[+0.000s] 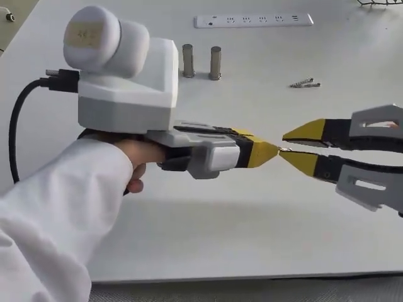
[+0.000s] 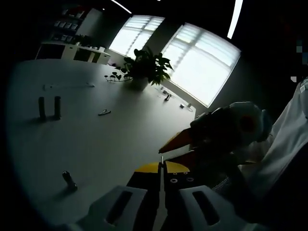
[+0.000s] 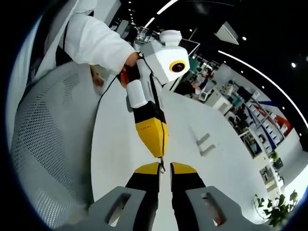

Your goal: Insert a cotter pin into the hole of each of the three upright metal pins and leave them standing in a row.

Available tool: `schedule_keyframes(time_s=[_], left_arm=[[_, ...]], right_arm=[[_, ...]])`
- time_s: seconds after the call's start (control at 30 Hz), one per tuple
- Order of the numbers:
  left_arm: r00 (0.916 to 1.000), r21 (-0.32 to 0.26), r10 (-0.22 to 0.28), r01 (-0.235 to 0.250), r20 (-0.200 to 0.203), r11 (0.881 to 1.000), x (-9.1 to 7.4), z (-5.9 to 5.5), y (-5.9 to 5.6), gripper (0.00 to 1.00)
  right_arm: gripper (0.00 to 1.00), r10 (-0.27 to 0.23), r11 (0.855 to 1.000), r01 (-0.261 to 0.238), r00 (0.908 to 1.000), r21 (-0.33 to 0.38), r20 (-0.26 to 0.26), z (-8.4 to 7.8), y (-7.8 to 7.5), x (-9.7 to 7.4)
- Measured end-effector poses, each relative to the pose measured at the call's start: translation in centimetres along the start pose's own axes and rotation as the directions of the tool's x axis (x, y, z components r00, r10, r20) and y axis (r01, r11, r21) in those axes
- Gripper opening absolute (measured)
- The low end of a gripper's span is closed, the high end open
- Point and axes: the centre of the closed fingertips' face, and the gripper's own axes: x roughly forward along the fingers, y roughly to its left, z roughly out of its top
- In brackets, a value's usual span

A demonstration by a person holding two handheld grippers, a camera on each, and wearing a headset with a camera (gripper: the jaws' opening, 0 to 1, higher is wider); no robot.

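My left gripper (image 1: pixel 276 151) points right, shut on a thin cotter pin (image 1: pixel 285 150) that sticks out of its yellow tips. My right gripper (image 1: pixel 283 144) comes in from the right, tips facing the left one, jaws open around the pin's free end. In the right gripper view the cotter pin (image 3: pixel 162 168) stands in the narrow gap of my right gripper (image 3: pixel 165 167). Two metal pins (image 1: pixel 187 60) (image 1: pixel 215 63) stand upright side by side at the back. In the left gripper view a third metal pin (image 2: pixel 70 179) lies on its side on the table.
Loose cotter pins (image 1: pixel 305 83) lie at the back right of the white table (image 1: pixel 252 207). A white power strip (image 1: pixel 254 20) runs along the far edge. A black cable (image 1: pixel 19 119) trails from the left gripper. A potted plant (image 2: pixel 144 67) stands far off.
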Motion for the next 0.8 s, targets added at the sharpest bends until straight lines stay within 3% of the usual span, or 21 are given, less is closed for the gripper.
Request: schedule_keyframes(time_s=[0.1, 0.2, 0.27, 0.37, 0.43, 0.47, 0.5, 0.6, 0.67, 0.77, 0.8], left_arm=[[0.9999, 0.087, 0.010, -0.010, 0.000, 0.996, -0.4, 0.0, 0.1, 0.00], [1.0000, 0.196, 0.008, -0.009, 0.002, 0.981, -0.8, 0.0, 0.0, 0.00], [1.0000, 0.252, 0.007, -0.006, -0.002, 0.968, -1.0, 0.0, -0.1, 0.00], [0.9997, 0.327, 0.004, 0.004, -0.025, 0.945, -1.4, -0.3, -0.1, 0.00], [0.9997, 0.393, -0.008, 0.018, -0.025, 0.919, -1.6, -0.2, -0.2, 0.00], [0.9997, 0.403, -0.006, 0.016, -0.025, 0.915, -1.6, -0.2, -0.1, 0.00], [0.9995, 0.450, -0.012, 0.024, -0.030, 0.892, -1.7, -0.2, -0.2, 0.00], [0.9987, 0.498, -0.026, 0.044, -0.043, 0.866, -1.5, -0.4, -0.9, 0.00], [0.9975, 0.544, -0.038, 0.064, -0.059, 0.837, -1.5, -0.7, -1.0, 0.00], [0.9960, 0.554, -0.043, 0.079, -0.078, 0.829, -1.4, -1.0, -1.2, 0.00], [0.9954, 0.568, -0.045, 0.086, -0.085, 0.818, -1.4, -1.1, -1.3, 0.00]], right_arm=[[0.04, 0.018, 0.995, -0.021, 0.9994, 0.100, 0.029, -0.4, -0.2, 0.0], [0.04, 0.044, 0.982, -0.055, 0.9969, 0.181, 0.066, -0.4, -0.3, 0.0], [0.04, 0.087, 0.963, -0.109, 0.9915, 0.246, 0.097, -0.3, 0.1, 0.0], [0.04, 0.110, 0.949, -0.138, 0.9875, 0.284, 0.113, -0.6, 0.0, 0.1], [0.03, 0.129, 0.939, -0.160, 0.9844, 0.304, 0.120, -0.6, 0.3, 0.3], [0.04, 0.128, 0.939, -0.161, 0.9841, 0.305, 0.122, -0.6, 0.3, 0.3], [0.04, 0.148, 0.930, -0.184, 0.9799, 0.318, 0.134, -0.6, 0.7, 0.5], [0.06, 0.183, 0.918, -0.223, 0.9717, 0.327, 0.150, -0.4, 1.3, 0.7], [0.06, 0.196, 0.918, -0.237, 0.9683, 0.319, 0.155, -0.2, 1.7, 0.9], [0.06, 0.211, 0.917, -0.251, 0.9647, 0.309, 0.158, 0.1, 2.1, 1.1], [0.06, 0.214, 0.917, -0.255, 0.9635, 0.306, 0.160, 0.1, 2.2, 1.1]])
